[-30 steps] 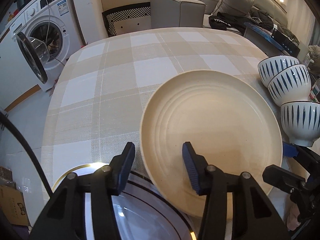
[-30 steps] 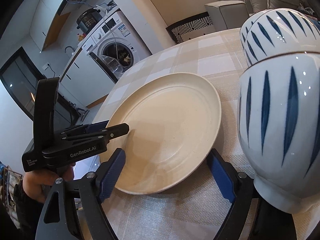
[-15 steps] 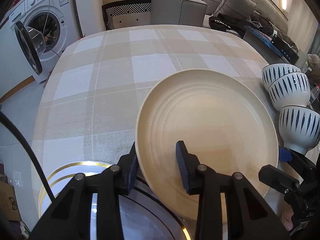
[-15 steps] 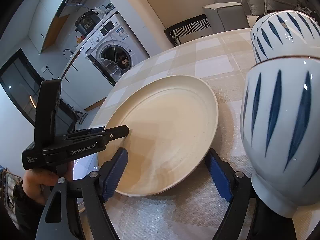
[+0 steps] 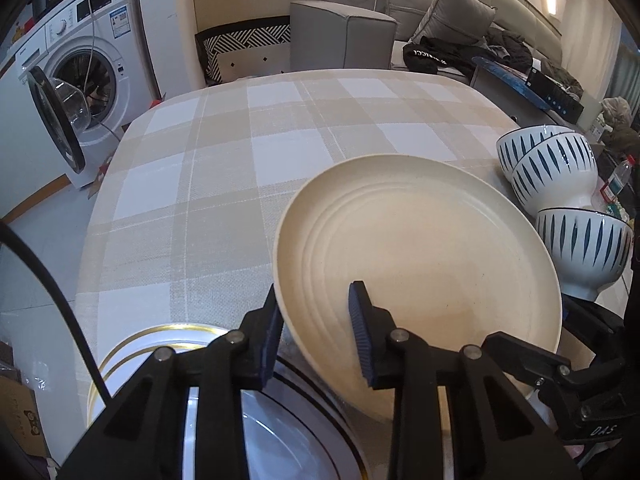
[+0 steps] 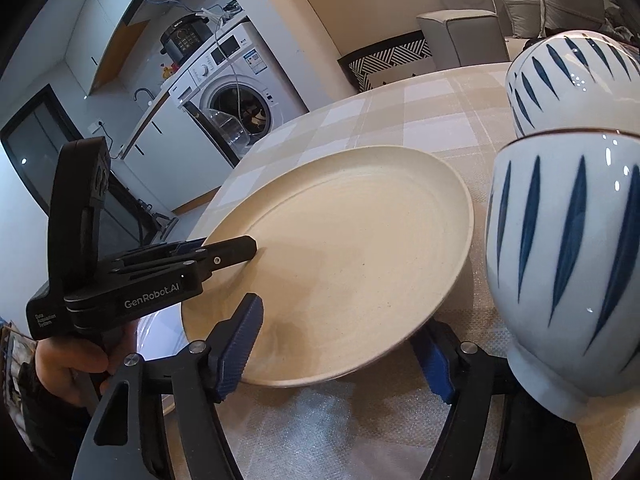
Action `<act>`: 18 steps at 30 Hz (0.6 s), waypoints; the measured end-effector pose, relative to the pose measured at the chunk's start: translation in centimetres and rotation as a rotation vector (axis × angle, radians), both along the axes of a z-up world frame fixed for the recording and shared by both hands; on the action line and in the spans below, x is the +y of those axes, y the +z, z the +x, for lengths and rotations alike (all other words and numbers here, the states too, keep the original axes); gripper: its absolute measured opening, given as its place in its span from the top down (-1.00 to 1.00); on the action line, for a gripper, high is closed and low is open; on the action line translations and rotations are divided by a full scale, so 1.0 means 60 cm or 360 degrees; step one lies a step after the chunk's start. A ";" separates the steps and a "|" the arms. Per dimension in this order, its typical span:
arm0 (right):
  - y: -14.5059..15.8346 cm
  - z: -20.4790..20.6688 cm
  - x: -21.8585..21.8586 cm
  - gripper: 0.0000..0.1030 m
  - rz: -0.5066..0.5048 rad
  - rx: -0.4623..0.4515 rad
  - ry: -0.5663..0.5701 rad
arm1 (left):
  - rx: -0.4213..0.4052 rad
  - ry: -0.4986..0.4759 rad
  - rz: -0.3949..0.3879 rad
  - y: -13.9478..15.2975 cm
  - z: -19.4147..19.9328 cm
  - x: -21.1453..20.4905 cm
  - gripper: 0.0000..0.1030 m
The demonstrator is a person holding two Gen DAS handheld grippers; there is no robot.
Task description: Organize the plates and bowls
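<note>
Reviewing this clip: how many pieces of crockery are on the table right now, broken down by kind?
Cream plate, its rim between the fingers of the left gripper: 1
White plate with gold and dark rim lines: 1
Blue-and-white bowls: 3
Total: 5

On the side of your left claw point(image 6: 256, 248), seen from the right wrist, white lettering reads "GenRobot.AI", with small print "Data Acquisition System" beside it. The washing machine point(image 6: 236, 92) carries labels too small to read.
</note>
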State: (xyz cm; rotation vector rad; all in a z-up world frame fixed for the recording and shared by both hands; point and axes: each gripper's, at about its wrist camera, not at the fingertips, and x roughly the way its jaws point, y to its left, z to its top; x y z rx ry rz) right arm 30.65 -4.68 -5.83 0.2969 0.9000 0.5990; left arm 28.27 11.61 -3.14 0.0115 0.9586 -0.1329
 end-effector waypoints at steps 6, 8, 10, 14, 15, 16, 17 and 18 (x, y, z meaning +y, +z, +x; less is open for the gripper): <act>-0.007 0.003 -0.010 -0.12 0.0020 0.0023 -0.0051 | 0.0022 0.0017 -0.0009 -0.014 -0.005 0.004 0.40; -0.008 0.004 -0.012 -0.06 0.0023 0.0028 -0.0064 | 0.0014 0.0021 -0.0012 -0.014 -0.009 0.005 0.41; -0.008 0.005 -0.012 -0.02 0.0019 0.0029 -0.0066 | 0.0003 0.0024 -0.0013 -0.013 -0.014 0.005 0.41; -0.006 0.004 -0.004 0.11 0.0018 0.0024 -0.0036 | -0.0022 0.0030 -0.0025 -0.004 -0.023 0.009 0.42; -0.005 0.002 -0.001 0.12 0.0016 0.0018 -0.0025 | -0.0029 0.0029 -0.0028 -0.002 -0.026 0.009 0.42; -0.003 -0.001 0.003 0.12 0.0014 0.0011 -0.0014 | -0.0036 0.0034 -0.0022 0.001 -0.029 0.009 0.43; -0.002 -0.002 0.004 0.12 0.0022 0.0008 -0.0008 | -0.0045 0.0041 -0.0014 0.004 -0.032 0.011 0.43; 0.000 -0.003 0.007 0.12 0.0025 0.0004 -0.0001 | -0.0051 0.0047 -0.0016 0.006 -0.034 0.014 0.43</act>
